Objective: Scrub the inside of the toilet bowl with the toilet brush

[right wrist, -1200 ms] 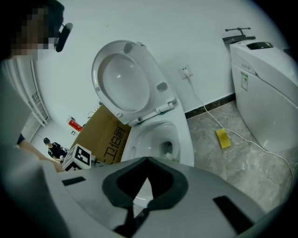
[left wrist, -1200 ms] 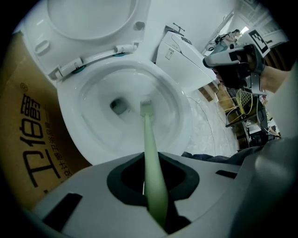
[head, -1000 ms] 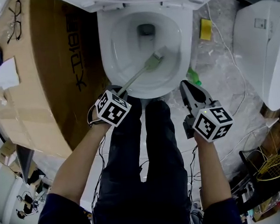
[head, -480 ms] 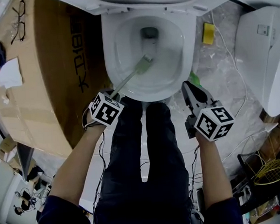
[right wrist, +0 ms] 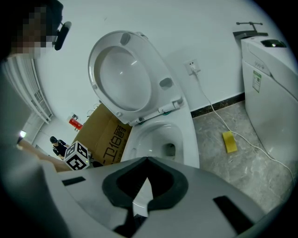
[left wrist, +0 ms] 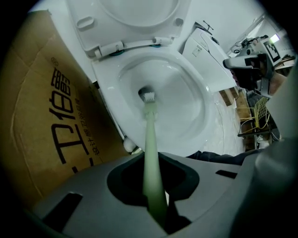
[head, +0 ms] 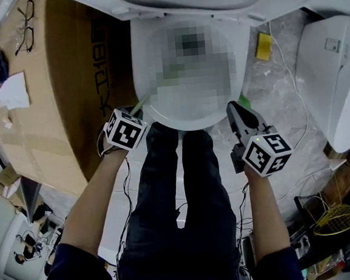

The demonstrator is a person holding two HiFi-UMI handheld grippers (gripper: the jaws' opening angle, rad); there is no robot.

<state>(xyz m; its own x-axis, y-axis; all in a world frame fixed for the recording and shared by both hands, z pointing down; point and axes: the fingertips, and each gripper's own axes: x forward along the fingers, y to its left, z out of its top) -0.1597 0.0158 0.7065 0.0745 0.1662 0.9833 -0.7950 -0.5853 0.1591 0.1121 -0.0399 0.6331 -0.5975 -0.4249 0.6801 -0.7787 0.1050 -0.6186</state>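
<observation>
The toilet bowl [left wrist: 188, 100] is shining like smooth glossy ceramic, the toilet brush [left wrist: 150, 139] is looking like matt plastic, the box [left wrist: 42, 116] is showing matt brown cardboard, the floor [right wrist: 260, 172] is gleaming like polished stone

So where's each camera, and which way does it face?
Head view: on the person's head, looking down at the toilet; arms, legs, left claw, right claw show.
Left gripper view: on the left claw, looking along the brush into the toilet; right claw shows.
Right gripper view: on the right claw, facing the toilet; left claw shows.
All share the toilet.
</observation>
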